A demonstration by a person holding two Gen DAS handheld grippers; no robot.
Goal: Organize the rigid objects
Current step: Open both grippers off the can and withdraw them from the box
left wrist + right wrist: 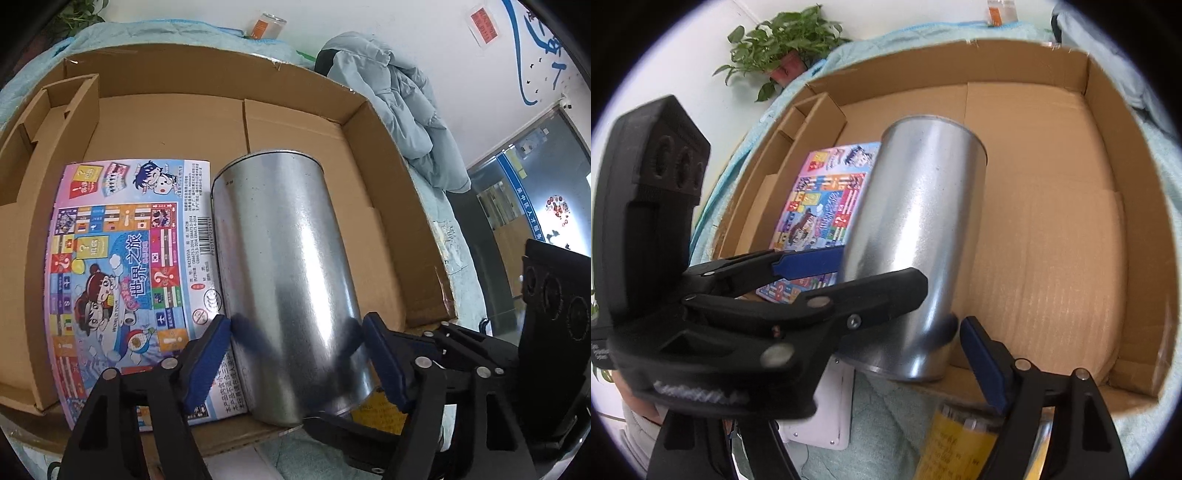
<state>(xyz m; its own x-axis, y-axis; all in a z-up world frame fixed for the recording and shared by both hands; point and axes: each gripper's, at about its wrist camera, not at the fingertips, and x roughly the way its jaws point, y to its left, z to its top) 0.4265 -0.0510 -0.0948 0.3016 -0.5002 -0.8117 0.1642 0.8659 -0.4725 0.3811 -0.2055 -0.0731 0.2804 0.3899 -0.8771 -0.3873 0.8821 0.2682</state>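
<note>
A plain silver metal can (280,258) lies tilted in the open cardboard box (388,177), its near end over the box's front wall. My left gripper (295,343) is shut on its lower part, a blue pad pressed against each side. The right wrist view shows that same left gripper (857,275) clamped across the can (923,206). My right gripper (886,332) stands open around the can's near end. Its right pad (982,365) sits just beside the metal, and its left finger is hidden behind the left gripper. A colourful board-game box (122,266) lies flat to the can's left.
A cardboard divider (55,122) fills the box's left side; bare box floor (1052,240) lies right of the can. In front of the box are a yellow-labelled item (956,443) and a white object (827,406) on teal cloth. A grey jacket (399,103) and a potted plant (783,40) are behind.
</note>
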